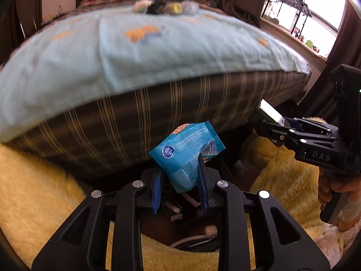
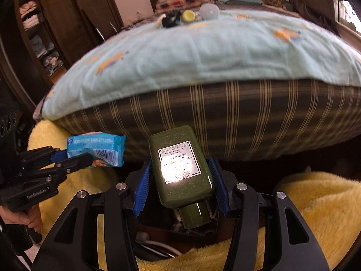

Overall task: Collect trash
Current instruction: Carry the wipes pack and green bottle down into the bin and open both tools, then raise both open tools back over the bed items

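Note:
A crumpled blue snack wrapper [image 1: 187, 155] is pinched between the blue pads of my left gripper [image 1: 179, 169], which is shut on it. In the right wrist view the same wrapper [image 2: 101, 149] sticks out of the left gripper [image 2: 74, 155] at the left edge. My right gripper [image 2: 180, 161] is shut on a dark green bottle [image 2: 180, 164], label up and cap towards the camera. From the left wrist view the right gripper [image 1: 268, 122] shows at the right with the bottle's shiny label. A dark open bin [image 1: 153, 230] with scraps inside lies right below both grippers.
The bed's striped side [image 1: 158, 113] rises just ahead under a pale blue sheet [image 1: 158, 52]. Several small items [image 2: 189, 15] lie far back on the bed. A yellow fluffy blanket [image 2: 315, 214] surrounds the bin [image 2: 227, 234]. A hand [image 1: 334, 187] grips the right handle.

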A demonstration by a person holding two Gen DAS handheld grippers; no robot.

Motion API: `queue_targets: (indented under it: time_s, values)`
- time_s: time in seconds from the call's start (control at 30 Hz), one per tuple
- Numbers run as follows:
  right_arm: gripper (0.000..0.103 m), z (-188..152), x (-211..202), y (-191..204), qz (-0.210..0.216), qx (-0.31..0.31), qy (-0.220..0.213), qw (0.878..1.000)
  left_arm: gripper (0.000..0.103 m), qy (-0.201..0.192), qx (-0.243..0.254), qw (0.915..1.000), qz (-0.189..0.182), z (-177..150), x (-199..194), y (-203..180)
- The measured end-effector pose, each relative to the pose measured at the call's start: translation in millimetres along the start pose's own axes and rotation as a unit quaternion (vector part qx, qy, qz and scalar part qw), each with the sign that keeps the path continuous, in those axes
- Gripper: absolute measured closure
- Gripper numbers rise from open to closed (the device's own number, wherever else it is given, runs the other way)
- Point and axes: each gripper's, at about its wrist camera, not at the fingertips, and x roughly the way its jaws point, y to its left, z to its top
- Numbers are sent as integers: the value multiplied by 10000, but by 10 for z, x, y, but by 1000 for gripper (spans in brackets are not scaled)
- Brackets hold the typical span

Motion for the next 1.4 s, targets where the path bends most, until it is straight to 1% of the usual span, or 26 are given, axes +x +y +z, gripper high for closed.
queue_targets:
  time_s: [0.2, 0.3, 0.43, 0.57, 0.87, 1.03, 1.17, 1.23, 1.3, 1.37, 1.4]
  values:
    - [52, -134, 324, -53, -159, 62, 440, 9989, 78, 518, -148, 9985, 27, -111, 384, 85]
    - [52, -207, 486, -95, -135, 159, 650, 9977, 78, 756, -214, 9969, -18, -139, 547, 94]
    - [52, -268, 601, -138, -182, 255, 808, 9962, 78, 960, -245, 9951, -42, -151, 712, 99]
    - [52, -316, 646, -123, -176, 287, 850, 9958, 78, 1182, -292, 9925, -108, -182, 851, 85]
    - [52, -413, 870, -179, -273, 376, 1097, 9929, 77, 1345, -302, 9904, -128, -225, 951, 52]
    - [52, -431, 907, -216, -241, 445, 1071, 9930, 77, 1350, -289, 9903, -138, -225, 958, 61]
    - [50, -433, 903, -245, -229, 423, 1002, 9938, 73, 1380, -304, 9899, -139, -220, 960, 76]
    - [50, -393, 873, -243, -222, 431, 1009, 9937, 73, 1388, -327, 9897, -138, -235, 995, 42]
    - [48, -378, 859, -242, -236, 425, 967, 9941, 72, 1383, -345, 9897, -138, -245, 995, 61]
    - [38, -361, 831, -236, -258, 450, 926, 9943, 69, 1395, -364, 9894, -150, -246, 992, 92]
    - [37, -345, 822, -234, -264, 463, 922, 9943, 66, 1403, -373, 9893, -138, -250, 995, 103]
